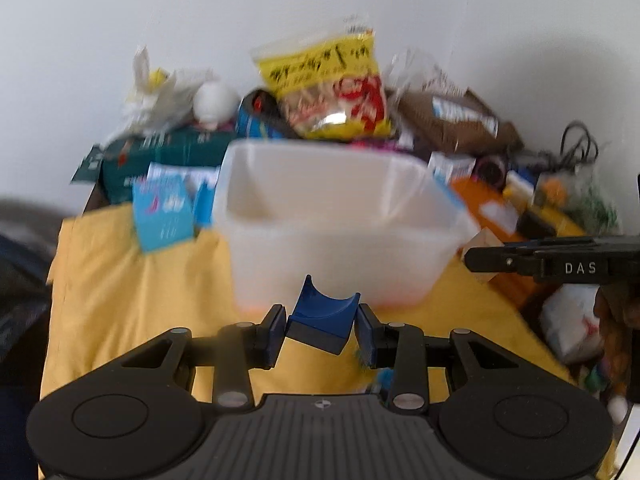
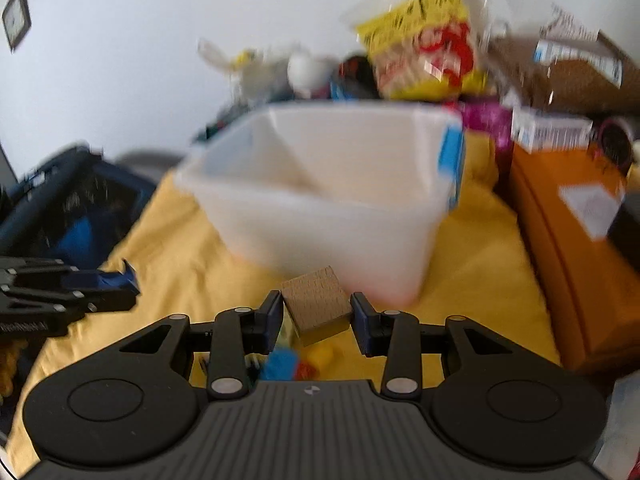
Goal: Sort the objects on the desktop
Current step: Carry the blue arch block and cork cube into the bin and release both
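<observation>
- Left wrist view: the clutter at the top of the frame is blurred. One white bin (image 1: 340, 216) sits mid-frame on the yellow surface (image 1: 132, 300). The left claw (image 1: 322, 330) clenches one blue notched block (image 1: 322, 320) at lower centre, just below the bin.
- Right wrist view: also blurred. The right claw (image 2: 316, 318) grips one wooden block (image 2: 316, 306) below the bin; small coloured pieces (image 2: 298, 362) beneath are partly hidden.

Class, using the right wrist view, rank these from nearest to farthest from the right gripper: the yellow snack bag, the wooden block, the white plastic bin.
1. wooden block: between the jaws of the right gripper, held.
2. white plastic bin: just beyond the block, on the yellow cloth.
3. yellow snack bag: behind the bin, against the wall.
</observation>
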The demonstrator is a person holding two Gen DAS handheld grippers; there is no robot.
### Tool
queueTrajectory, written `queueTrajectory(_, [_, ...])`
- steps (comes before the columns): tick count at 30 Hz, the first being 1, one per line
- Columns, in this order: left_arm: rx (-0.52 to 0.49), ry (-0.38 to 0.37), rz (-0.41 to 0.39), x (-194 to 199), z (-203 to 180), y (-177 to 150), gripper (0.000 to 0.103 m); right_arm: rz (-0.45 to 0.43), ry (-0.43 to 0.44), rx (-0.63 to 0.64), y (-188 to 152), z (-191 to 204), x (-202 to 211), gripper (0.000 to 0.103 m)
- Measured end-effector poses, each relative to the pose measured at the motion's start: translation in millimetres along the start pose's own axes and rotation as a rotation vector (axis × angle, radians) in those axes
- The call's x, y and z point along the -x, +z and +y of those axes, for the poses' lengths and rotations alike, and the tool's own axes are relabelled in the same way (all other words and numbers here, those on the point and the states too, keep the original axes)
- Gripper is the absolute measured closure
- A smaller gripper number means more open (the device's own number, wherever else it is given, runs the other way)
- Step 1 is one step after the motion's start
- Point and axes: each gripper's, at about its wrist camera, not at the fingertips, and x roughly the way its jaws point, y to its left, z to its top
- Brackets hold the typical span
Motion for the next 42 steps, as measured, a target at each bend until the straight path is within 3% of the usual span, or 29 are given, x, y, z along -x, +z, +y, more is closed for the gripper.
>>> queueTrajectory(7, [0.007, 0.007, -0.015, -15.7, -0.9, 66.2, 0.062, -0.083, 0.001, -0.044, 57.3, 3.7, 11.8, 0.062])
queueTrajectory(13, [0.056, 0.047, 0.007, -37.3, 9.4, 108.3, 0.062, -0.067, -0.039, -0.082, 97.0, -11.6, 1.0, 0.062])
queueTrajectory(16, [0.025, 0.066, 0.01, -43.5, 8.6, 119.4, 0.062, -0.05, -0.059, -0.105, 108.8, -18.4, -5.7, 0.062])
queueTrajectory(26, [-0.01, 0.074, 0.096, -70.3, 8.0, 139.6, 0.062, 0.027, -0.078, -0.087, 126.5, -21.7, -26.4, 0.062])
queueTrajectory(30, [-0.006, 0.115, 0.103, -77.6, 7.2, 144.7, 0.061, 0.063, -0.088, -0.073, 129.5, -21.4, -35.3, 0.062])
queueTrajectory(33, [-0.003, 0.147, 0.102, -80.7, 6.2, 145.5, 0.045, 0.087, -0.096, -0.07, 131.4, -23.2, -42.1, 0.061])
queueTrajectory(37, [-0.004, 0.143, 0.109, -81.2, 9.5, 137.8, 0.044, 0.085, -0.115, -0.077, 131.8, -26.8, -44.9, 0.048])
queueTrajectory(42, [-0.006, 0.107, 0.082, -64.3, 11.4, 106.2, 0.044, 0.078, -0.112, -0.065, 122.8, -27.6, -39.2, 0.048])
